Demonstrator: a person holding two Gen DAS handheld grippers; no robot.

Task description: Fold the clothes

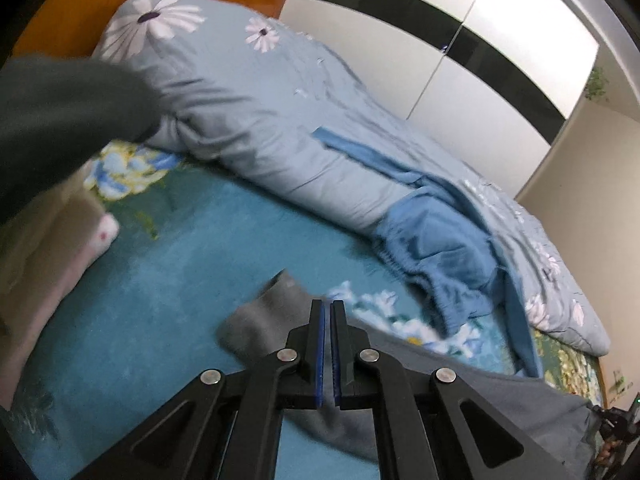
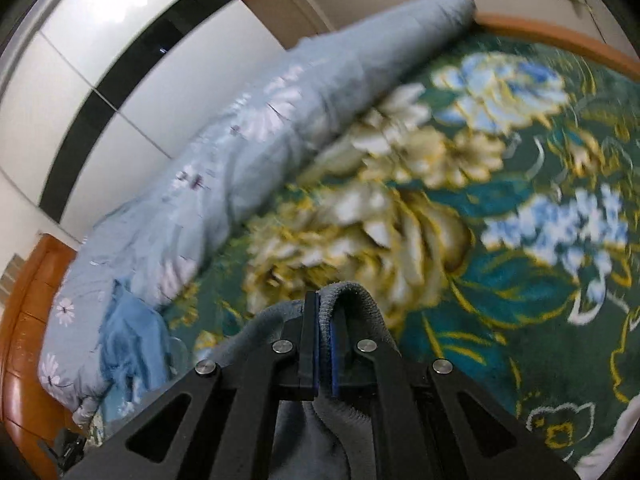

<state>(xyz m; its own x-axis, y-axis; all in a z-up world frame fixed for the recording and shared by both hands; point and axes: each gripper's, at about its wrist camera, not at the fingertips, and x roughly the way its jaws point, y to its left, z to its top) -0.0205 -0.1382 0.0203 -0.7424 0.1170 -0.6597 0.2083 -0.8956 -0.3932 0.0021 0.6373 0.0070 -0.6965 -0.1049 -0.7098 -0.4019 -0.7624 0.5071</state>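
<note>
A grey garment (image 1: 260, 324) lies on the teal floral blanket (image 1: 168, 304), one corner poking out past my left gripper (image 1: 328, 303). That gripper's jaws are pressed together over the cloth, which stretches right toward the other gripper's body at the lower right edge. In the right wrist view my right gripper (image 2: 324, 296) is shut on a thick fold of the same grey garment (image 2: 352, 296), which curls over its fingertips and hangs beneath them. Both views are blurred by motion.
A rolled light-blue daisy quilt (image 1: 248, 128) (image 2: 240, 152) runs along the bed's far side, with a blue garment (image 1: 440, 240) (image 2: 128, 332) draped on it. A dark cloth (image 1: 60, 120) and beige fabric (image 1: 44, 248) sit at left. A white wardrobe (image 1: 460, 80) and an orange wooden bed frame (image 2: 24, 320) border the bed.
</note>
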